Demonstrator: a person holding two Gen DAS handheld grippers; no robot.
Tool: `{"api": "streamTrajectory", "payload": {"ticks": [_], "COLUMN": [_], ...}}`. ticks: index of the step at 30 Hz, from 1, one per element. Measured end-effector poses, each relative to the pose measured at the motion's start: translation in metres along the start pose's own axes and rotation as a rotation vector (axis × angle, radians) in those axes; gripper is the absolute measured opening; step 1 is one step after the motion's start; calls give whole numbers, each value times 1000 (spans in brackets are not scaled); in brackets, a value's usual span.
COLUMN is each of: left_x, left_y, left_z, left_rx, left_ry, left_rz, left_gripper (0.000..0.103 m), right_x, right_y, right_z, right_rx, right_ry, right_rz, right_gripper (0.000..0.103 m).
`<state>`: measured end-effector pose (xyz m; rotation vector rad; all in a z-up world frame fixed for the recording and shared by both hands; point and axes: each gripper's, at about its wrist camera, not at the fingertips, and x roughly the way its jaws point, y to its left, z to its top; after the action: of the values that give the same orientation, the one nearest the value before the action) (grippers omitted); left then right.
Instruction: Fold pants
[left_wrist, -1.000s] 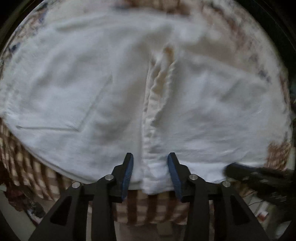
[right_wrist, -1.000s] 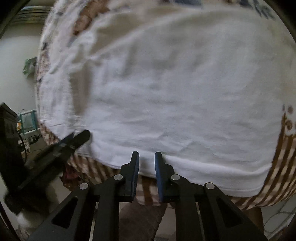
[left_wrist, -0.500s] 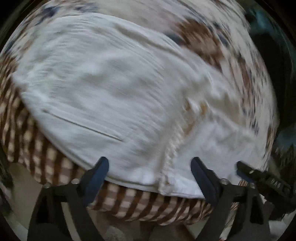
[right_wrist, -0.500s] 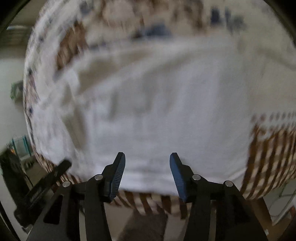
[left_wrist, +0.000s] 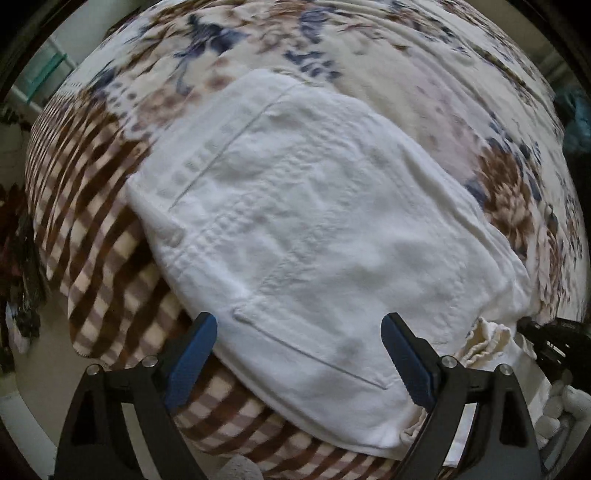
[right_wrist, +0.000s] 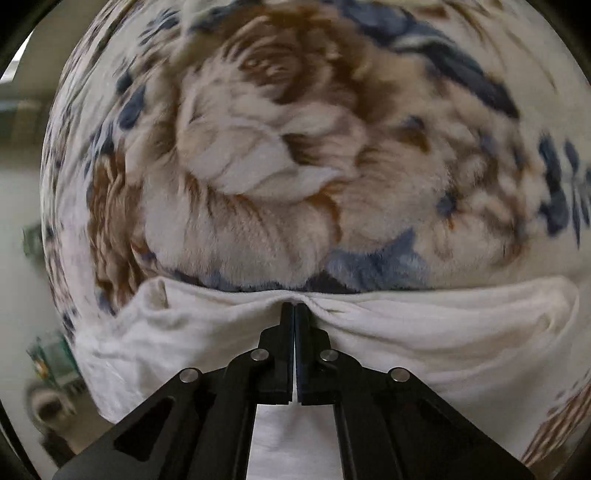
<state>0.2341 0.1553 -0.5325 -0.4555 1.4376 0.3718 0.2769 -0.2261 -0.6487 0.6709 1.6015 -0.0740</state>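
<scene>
A floral and brown-checked blanket (left_wrist: 424, 74) covers the whole surface; on it, towards the near edge, the white pants (left_wrist: 314, 229) lie folded into a thick, roughly square bundle, a pocket seam showing on top; the left gripper (left_wrist: 299, 347) hovers over the bundle's near edge with its blue-padded fingers wide apart; the right gripper (right_wrist: 294, 314) is pinched together on the pants' far edge, puckering the cloth.

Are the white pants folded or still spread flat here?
Folded. The left wrist view shows the white pants as a compact doubled stack with layered edges on the blanket.
</scene>
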Motion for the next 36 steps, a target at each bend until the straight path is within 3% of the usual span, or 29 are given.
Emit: {"api": "streamTrajectory", "payload": {"ticks": [3,6,9,13,18,20,22,24,26,27,30,32,36], "left_x": [-5,-6,2,2,-6,-8,3,17,23,23,13,10,-8], "left_y": [18,40,57,81,114,139,167,186,199,203,202,190,191], "left_z": [-3,-4,-5,-9,-9,-13,-23,-31,-36,-36,-32,-32,-53], "left_rx": [-33,-93,-132,-159,-203,-299,-450,-568,-609,-618,-557,-532,-490], "left_ry": [-10,-19,-5,-35,-73,-77,-45,-28,-71,-108,-228,-256,-321], "left_rz": [12,24,43,73,34,-44,-154,-286,-351,-376,-351,-313,-290], "left_gripper": [91,91,91,91,91,91,90,89,89,85,39,36,35], "right_x": [-30,-27,10,26,16,-6,-28,-44,-59,-60,-53,-47,-46], "right_y": [7,34,59,64,70,79,79,75,63,54,33,14,-4], "right_z": [-10,-24,-21,10,15,3,-16,-38,-64,-79,-112,-128,-137], "right_rx": [-22,-105,-134,-39,-16,-59,-95,-124,-152,-169,-220,-211,-159], "right_ry": [-41,-15,-14,-150,-115,-124,-137,-137,-112,-97,-56,-39,-28], "right_rz": [98,135,59,27,56,70,52,32,-9,-29,-126,-230,-263], "right_gripper": [1,1,1,0,2,4,18,63,70,70,70,70,70]}}
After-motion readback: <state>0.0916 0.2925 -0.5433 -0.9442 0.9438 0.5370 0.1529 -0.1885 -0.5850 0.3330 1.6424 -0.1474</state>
